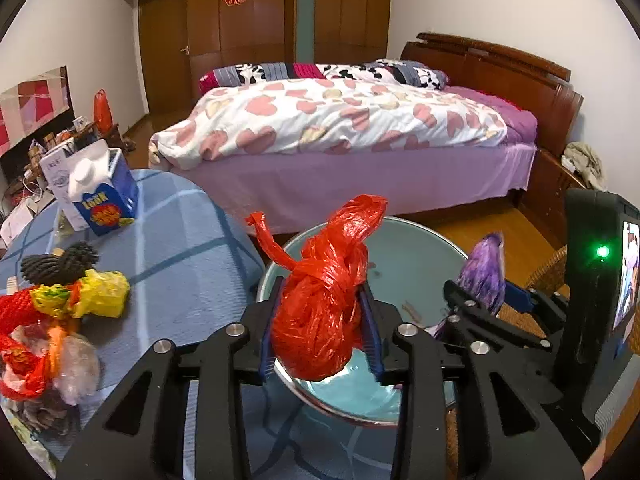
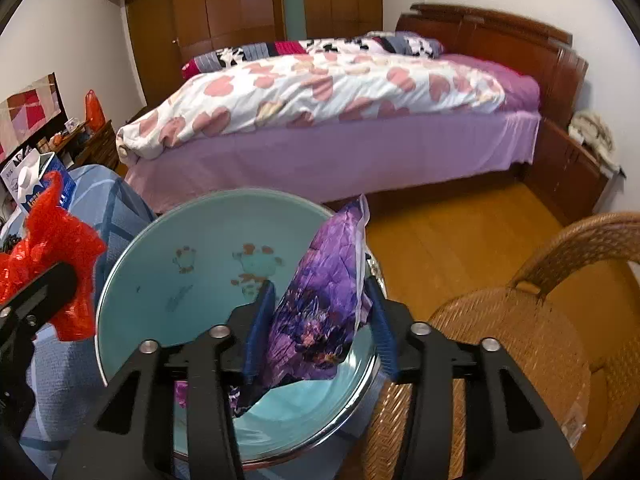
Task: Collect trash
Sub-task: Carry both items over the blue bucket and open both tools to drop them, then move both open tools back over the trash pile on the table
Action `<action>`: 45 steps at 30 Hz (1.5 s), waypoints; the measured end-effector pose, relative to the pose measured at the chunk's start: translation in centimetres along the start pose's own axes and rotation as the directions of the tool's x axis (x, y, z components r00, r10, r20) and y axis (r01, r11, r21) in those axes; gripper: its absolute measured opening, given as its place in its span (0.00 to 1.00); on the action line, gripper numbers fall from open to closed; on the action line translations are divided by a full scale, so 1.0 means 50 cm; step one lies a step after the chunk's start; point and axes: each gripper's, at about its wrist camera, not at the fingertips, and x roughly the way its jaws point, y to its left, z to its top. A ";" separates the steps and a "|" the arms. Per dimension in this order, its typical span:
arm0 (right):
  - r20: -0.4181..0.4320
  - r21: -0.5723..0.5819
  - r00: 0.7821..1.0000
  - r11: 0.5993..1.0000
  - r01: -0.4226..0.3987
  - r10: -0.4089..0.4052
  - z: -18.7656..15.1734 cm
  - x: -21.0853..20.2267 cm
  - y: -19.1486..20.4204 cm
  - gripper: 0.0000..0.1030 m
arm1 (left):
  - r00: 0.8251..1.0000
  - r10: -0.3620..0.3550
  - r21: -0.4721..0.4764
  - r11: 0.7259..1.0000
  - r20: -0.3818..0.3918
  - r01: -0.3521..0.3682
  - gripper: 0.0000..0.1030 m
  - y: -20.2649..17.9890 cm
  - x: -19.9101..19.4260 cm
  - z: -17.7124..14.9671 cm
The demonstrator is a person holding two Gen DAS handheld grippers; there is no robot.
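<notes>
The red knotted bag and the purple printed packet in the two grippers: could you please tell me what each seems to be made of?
The red knotted bag looks like thin plastic film: translucent, glossy, finely crinkled. The purple printed packet seems to be shiny printed plastic or foil wrapper, judging by its sharp creases and white sealed edge; which one is unclear.

- Left wrist view: rides just behind its own fingers, tilted down, close over the round glass table [image 1: 412, 264]; a blue checked cloth [image 1: 176, 248] lies to its left.
- Right wrist view: same downward tilt, close over the same table, a wicker chair [image 2: 520, 320] to its right.
- Shared: table, bed [image 1: 360, 128], wardrobe [image 2: 248, 0], milk carton [image 1: 104, 196].
</notes>
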 end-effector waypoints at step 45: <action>0.117 -0.079 0.964 0.970 -0.231 0.239 -0.045 -0.201 0.209 0.85 | 0.949 0.315 -0.185 0.934 0.020 -0.307 0.85 0.273 -0.234 -0.101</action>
